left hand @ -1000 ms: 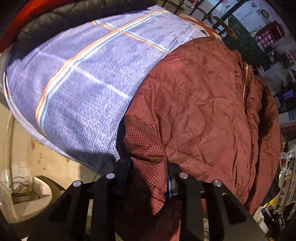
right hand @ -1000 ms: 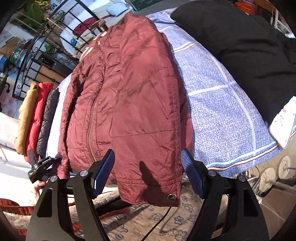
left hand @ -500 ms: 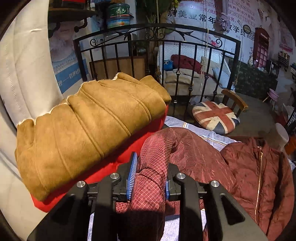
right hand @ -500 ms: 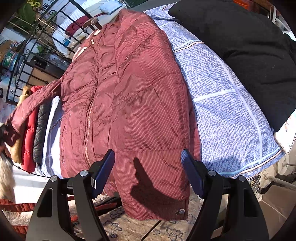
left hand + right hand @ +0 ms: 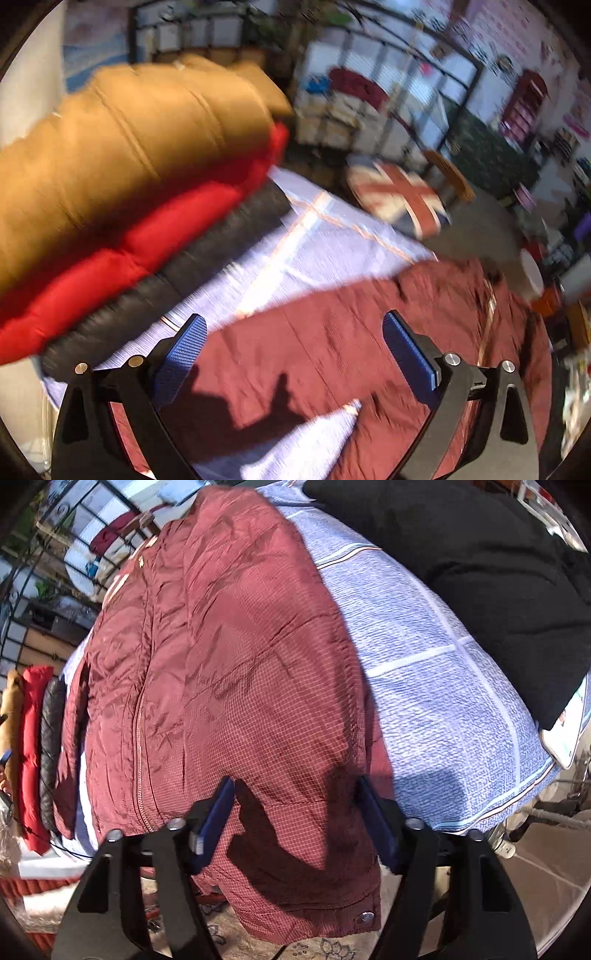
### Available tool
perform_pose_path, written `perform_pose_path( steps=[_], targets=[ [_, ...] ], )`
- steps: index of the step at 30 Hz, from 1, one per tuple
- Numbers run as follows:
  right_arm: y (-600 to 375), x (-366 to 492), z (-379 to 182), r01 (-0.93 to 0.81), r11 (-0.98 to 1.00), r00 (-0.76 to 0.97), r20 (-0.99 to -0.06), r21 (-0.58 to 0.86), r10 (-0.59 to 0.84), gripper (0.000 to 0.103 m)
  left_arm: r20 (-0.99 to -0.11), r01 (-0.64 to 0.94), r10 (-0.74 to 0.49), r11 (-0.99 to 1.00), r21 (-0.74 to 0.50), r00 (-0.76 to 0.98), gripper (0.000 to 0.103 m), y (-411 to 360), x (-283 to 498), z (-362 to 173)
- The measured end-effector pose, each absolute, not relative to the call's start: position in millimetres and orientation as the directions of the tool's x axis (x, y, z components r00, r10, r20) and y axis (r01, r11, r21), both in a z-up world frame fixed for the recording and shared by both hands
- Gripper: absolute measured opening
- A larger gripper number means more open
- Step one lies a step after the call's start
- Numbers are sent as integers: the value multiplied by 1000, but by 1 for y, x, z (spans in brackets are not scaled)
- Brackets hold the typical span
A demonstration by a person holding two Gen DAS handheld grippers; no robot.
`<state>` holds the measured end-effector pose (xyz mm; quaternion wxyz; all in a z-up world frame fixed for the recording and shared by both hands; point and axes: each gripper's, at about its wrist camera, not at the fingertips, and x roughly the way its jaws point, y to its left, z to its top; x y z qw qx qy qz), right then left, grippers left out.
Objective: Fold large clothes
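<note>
1. Jacket point(image 5: 229, 657), dark red with a fine grid weave, spread front-up on a blue checked sheet point(image 5: 443, 686); zip point(image 5: 139, 716) closed down the middle, hem with a metal snap point(image 5: 364, 918) hanging over the near edge of the sheet.
2. Right gripper point(image 5: 295, 819) wide open above the jacket's lower part near the hem, blue pads either side of the cloth, nothing clamped; whether the pads touch the fabric cannot be told.
3. Left gripper point(image 5: 295, 354) also wide open, holding nothing, blue pads point(image 5: 177, 360) spread above a long flat stretch of the jacket point(image 5: 332, 343); view blurred.
4. Strip of jacket lying slantwise across the sheet point(image 5: 295, 251) in the left wrist view, bare sheet showing on both sides of it.
5. Stack of folded coats at the far side of the sheet: tan coat point(image 5: 129, 147) on top, red coat point(image 5: 110, 266) under it, black quilted coat point(image 5: 177, 273) at the bottom, touching the sheet.
6. Same three seen edge-on in the right wrist view, side by side: tan point(image 5: 9, 709), red point(image 5: 33, 738), black point(image 5: 51, 738).
7. Black garment point(image 5: 480, 572) heaped on the sheet to the right of the jacket, apart from it.
8. Union Jack cushion point(image 5: 402, 195) on a chair beyond the bed, in front of a black metal railing point(image 5: 424, 107).
</note>
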<state>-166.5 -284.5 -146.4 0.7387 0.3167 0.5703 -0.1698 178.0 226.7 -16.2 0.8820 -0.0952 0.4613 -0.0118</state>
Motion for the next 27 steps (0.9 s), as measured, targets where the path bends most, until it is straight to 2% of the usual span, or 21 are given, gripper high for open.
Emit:
perform_pose_path(
  steps=[1, 4, 9, 15, 18, 21, 27],
  targets=[
    [-282, -164, -146, 607, 753, 281, -955, 253, 94, 27, -825, -44, -130, 982, -184, 550, 94, 217, 174, -26],
    [-274, -161, -140, 578, 782, 287, -955, 231, 70, 10, -854, 47, -191, 980, -193, 484, 94, 184, 159, -50],
    [-293, -155, -80, 539, 830, 362, -929, 146, -72, 6, -863, 167, -258, 965, -204, 435, 94, 141, 136, -61],
    [-386, -124, 13, 495, 851, 401, -822, -178, -405, 6, -852, 174, -263, 963, -206, 452, 94, 128, 126, -51],
    [-440, -100, 40, 463, 836, 407, -767, -295, -496, 6, -844, 130, -243, 970, -205, 478, 94, 134, 116, -40],
    [-490, -73, 49, 426, 817, 394, -733, -388, -554, 6, -841, 84, -221, 975, -206, 493, 94, 141, 104, -35],
    [-546, -46, 19, 431, 809, 347, -754, -400, -557, 7, -862, -12, -160, 982, -189, 481, 94, 152, 72, -40]
  ],
)
